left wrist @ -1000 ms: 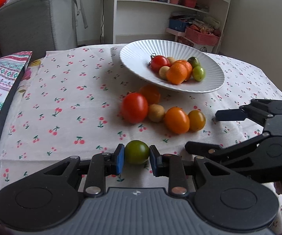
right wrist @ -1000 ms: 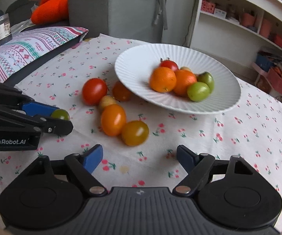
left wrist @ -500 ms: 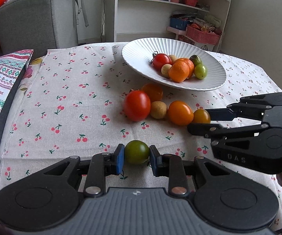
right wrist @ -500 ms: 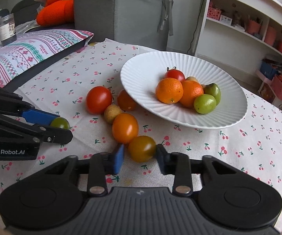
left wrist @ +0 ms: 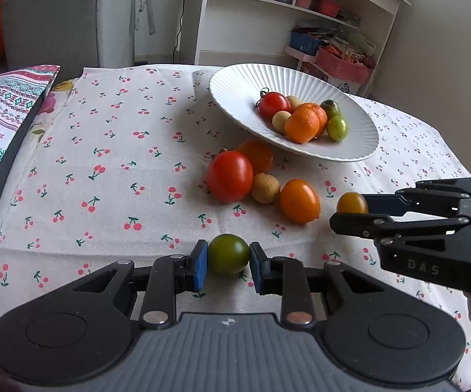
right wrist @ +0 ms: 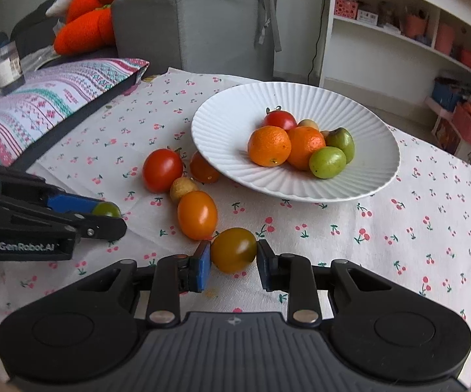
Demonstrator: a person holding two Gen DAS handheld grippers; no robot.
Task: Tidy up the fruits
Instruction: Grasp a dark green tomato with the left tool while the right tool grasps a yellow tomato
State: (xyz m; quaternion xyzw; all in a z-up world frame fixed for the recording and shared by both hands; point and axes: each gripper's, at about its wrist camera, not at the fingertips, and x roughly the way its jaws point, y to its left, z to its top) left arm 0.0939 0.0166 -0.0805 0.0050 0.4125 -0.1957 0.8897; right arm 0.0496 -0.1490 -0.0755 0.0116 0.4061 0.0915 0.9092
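Bare cloth (left wrist: 114, 150) left of plate (left wrist: 232, 85)

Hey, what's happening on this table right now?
A person is sorting fruit with two handheld grippers. The left gripper is shut on a green tomato, and the right gripper is shut on an amber tomato, both low over the cherry-print cloth. Four more fruits sit loose on the cloth beside the white plate, which already holds a pile of oranges, tomatoes and green fruit.
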